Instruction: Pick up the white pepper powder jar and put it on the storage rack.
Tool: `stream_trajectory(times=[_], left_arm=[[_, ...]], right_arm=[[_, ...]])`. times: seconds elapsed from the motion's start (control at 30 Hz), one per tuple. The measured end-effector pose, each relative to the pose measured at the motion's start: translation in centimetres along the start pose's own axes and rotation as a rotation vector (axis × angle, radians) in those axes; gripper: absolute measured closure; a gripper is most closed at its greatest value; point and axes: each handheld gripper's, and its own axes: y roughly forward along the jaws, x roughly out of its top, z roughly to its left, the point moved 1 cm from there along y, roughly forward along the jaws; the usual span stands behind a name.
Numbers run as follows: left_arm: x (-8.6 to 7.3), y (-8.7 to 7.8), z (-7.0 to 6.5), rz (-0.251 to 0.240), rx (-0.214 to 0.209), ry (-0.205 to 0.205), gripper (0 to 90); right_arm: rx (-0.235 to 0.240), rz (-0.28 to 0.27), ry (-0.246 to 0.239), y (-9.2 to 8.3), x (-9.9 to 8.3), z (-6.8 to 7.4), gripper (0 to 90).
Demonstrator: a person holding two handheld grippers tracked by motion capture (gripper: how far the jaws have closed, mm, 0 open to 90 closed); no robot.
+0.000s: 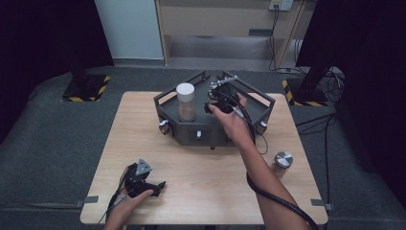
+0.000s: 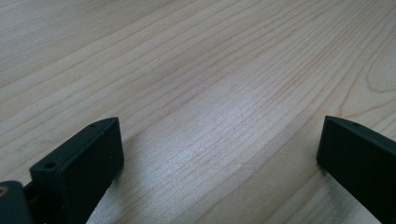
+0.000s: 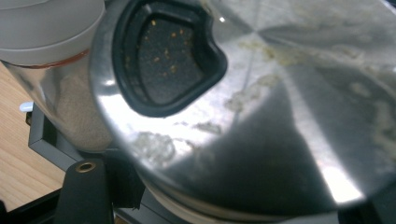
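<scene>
A dark six-sided tray (image 1: 165, 98) stands at the back middle of the wooden table (image 1: 201, 167). In it stands a jar with a white lid (image 1: 186, 101), holding pale powder. My right gripper (image 1: 221, 103) is over the tray's right half, shut on a shaker jar. Its steel lid (image 3: 280, 116), smeared with pale crumbs and with a black-rimmed pour hole (image 3: 168, 56), sits close up in the right gripper view, beside the white-lidded jar (image 3: 51, 32). One black jaw stands at the lower left, against the shaker's side. My left gripper (image 1: 143, 184) rests open on the table's front left, nothing between its pads (image 2: 93, 163).
A second steel-lidded jar (image 1: 282, 163) stands on the table to the right of my right forearm. The right gripper's cable loops down past the tray's front edge. Beyond the table lie grey floor, dark stands with striped bases and a pale wall.
</scene>
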Motion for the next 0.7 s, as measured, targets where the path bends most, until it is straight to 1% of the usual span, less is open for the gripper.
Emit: stream_trajectory(times=[0.23, 0.33, 0.43, 0.7], left_arm=[[0.0, 0.0, 0.0, 0.0, 0.0, 0.0, 0.0], [0.0, 0.0, 0.0, 0.0, 0.0, 0.0, 0.0], [0.0, 0.0, 0.0, 0.0, 0.001, 0.001, 0.0], [0.1, 0.0, 0.0, 0.003, 0.001, 0.004, 0.0]], right_arm=[[-0.001, 0.002, 0.013, 0.3, 0.1, -0.2, 31.3], [-0.001, 0.003, 0.006, 0.6, 0.2, -0.2, 31.3], [0.0, 0.005, 0.018, 0.9, 0.4, -0.3, 31.3], [-0.009, 0.014, 0.027, 1.8, 0.5, -0.7, 31.3]])
